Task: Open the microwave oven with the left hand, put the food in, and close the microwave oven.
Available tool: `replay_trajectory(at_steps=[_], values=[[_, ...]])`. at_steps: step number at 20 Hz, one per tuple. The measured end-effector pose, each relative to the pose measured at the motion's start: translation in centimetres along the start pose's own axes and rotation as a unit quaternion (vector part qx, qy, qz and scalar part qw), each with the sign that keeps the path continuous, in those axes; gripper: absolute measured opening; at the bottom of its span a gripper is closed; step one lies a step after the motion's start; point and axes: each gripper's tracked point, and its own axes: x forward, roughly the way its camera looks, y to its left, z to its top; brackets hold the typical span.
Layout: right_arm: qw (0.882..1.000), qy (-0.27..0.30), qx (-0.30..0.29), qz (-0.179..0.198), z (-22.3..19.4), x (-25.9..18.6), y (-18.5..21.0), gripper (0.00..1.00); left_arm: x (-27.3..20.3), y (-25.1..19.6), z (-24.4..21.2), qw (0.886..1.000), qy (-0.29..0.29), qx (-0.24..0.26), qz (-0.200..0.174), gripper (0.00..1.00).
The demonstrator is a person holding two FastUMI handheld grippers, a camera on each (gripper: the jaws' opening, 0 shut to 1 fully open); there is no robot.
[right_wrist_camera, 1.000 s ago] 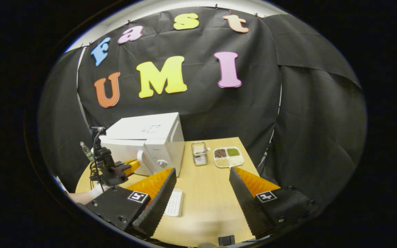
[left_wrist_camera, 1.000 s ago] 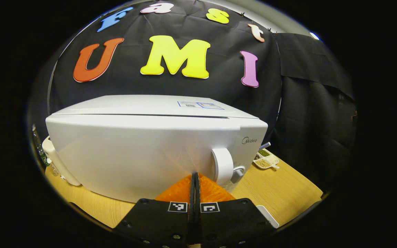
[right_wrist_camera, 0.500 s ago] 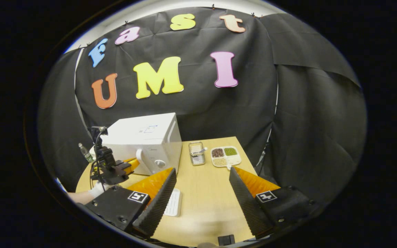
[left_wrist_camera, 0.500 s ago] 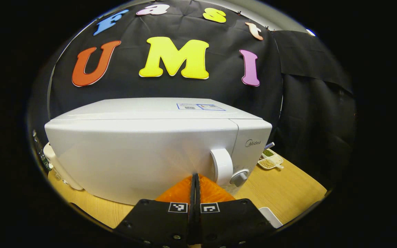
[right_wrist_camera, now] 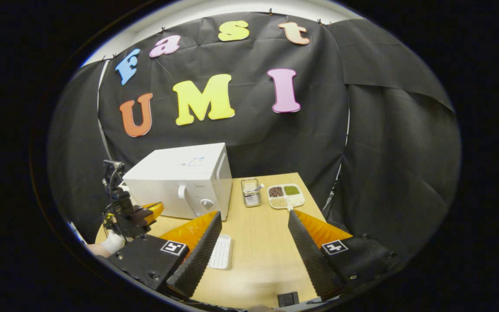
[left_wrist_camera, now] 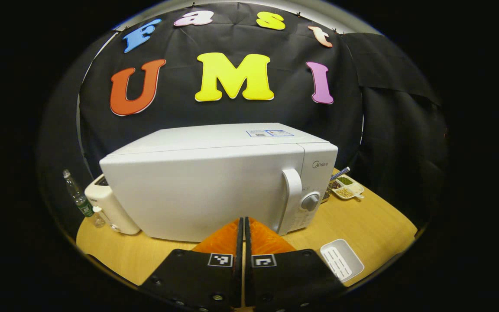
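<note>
The white microwave (left_wrist_camera: 206, 186) stands on the wooden table (left_wrist_camera: 362, 221) with its door closed; its handle (left_wrist_camera: 292, 195) and knob (left_wrist_camera: 310, 201) are on the right side of the front. My left gripper (left_wrist_camera: 243, 220) is shut with nothing between its fingers, a short way back from the lower part of the door. The right gripper view takes in the microwave (right_wrist_camera: 184, 182) from farther off, and the left gripper (right_wrist_camera: 147, 211), held by a hand, sits in front of it. My right gripper (right_wrist_camera: 254, 214) hangs open over the table, holding nothing.
A white ridged tray (right_wrist_camera: 221, 252) lies on the table near the right gripper's left finger. A metal container (right_wrist_camera: 251, 193) and a divided dish of grains (right_wrist_camera: 286, 196) sit right of the microwave. A cream appliance (left_wrist_camera: 111, 208) and a bottle (left_wrist_camera: 78, 199) stand to its left.
The microwave door, slightly ajar a second ago, is now closed. My left gripper has drawn back from the door, still shut. The right gripper has hardly moved.
</note>
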Motion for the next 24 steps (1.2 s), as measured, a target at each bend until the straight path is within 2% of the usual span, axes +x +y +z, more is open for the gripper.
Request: replay_trajectory(at_steps=[2, 3, 4, 10, 13, 17, 18, 21, 23, 24], values=[[1.000, 0.000, 0.000, 0.003, -0.4, -0.6, 0.8, 0.98, -1.8, 0.5, -1.3, 1.000, 0.014, -0.009, 0.007, 0.56], [1.000, -0.001, -0.001, 0.004, -0.7, -0.8, 1.2, 0.98, -2.8, 0.3, -1.7, 1.000, 0.017, -0.012, 0.002, 0.74], [1.000, -0.002, -0.005, 0.006, -0.9, -1.1, 1.7, 0.98, -3.9, 0.2, -1.7, 1.000, 0.018, -0.009, -0.001, 0.96], [0.999, -0.034, -0.028, 0.016, -0.5, -3.7, 4.7, 0.99, -11.7, 1.2, 1.1, 1.000, 0.002, -0.002, 0.003, 0.94], [0.998, -0.054, -0.032, 0.018, 0.2, -5.0, 6.0, 0.99, -16.6, 1.9, 4.8, 0.999, -0.041, -0.012, 0.006, 0.95], [0.996, -0.086, -0.036, 0.011, 1.5, -6.8, 6.5, 0.99, -22.6, 4.2, 9.5, 0.995, -0.092, -0.007, 0.035, 0.95], [0.995, -0.096, -0.036, 0.009, 2.0, -7.3, 6.6, 0.92, -23.9, 4.5, 10.5, 0.994, -0.105, -0.009, 0.038, 0.95], [0.991, -0.124, -0.042, 0.011, 3.8, -8.9, 7.4, 0.92, -27.1, 5.3, 13.5, 0.990, -0.135, -0.023, 0.047, 0.94], [0.989, -0.141, -0.052, 0.011, 5.1, -9.8, 7.9, 0.92, -28.9, 5.7, 15.4, 0.986, -0.158, -0.022, 0.056, 0.95], [0.988, -0.146, -0.052, 0.012, 5.5, -10.2, 8.1, 0.98, -29.7, 6.0, 16.3, 0.983, -0.173, -0.018, 0.064, 0.94]])
